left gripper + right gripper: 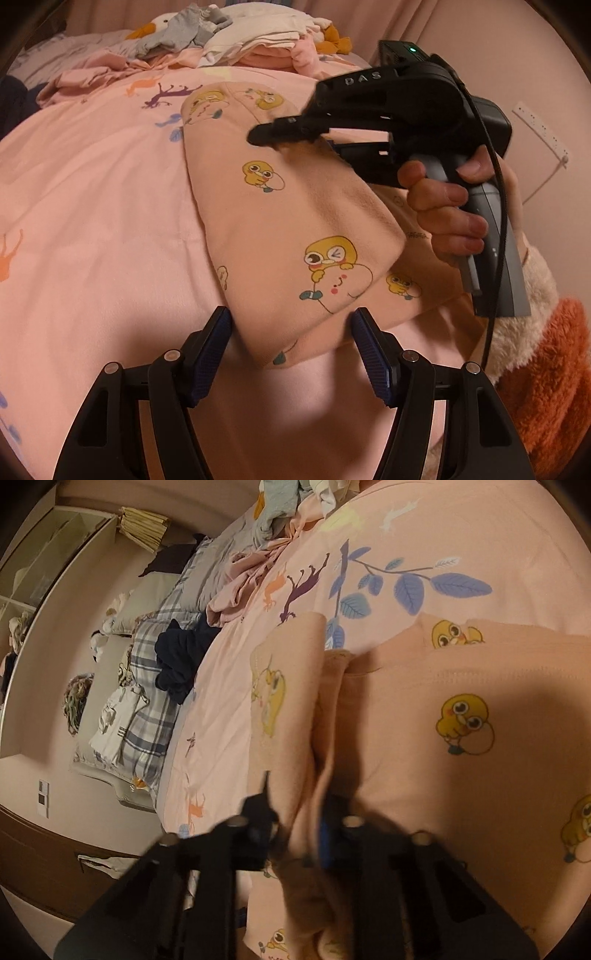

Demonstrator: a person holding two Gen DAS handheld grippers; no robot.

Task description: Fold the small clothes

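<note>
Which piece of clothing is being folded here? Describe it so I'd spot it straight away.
Start from the big pink bedspread printed with animals and blue leaves. Near its edge lies a small peach garment, with the right claw pinching a fold of it and the left claw open at its corner. Unlike the plain clothes heaped in the pile behind, it carries yellow cartoon chicks.

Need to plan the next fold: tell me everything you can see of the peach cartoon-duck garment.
The peach garment is soft knit printed with yellow ducks, partly folded in layers on the pink bedspread. The right tongs are shut on a bunched fold of it. Its lower corner lies between the open left tongs, ungripped.
</note>
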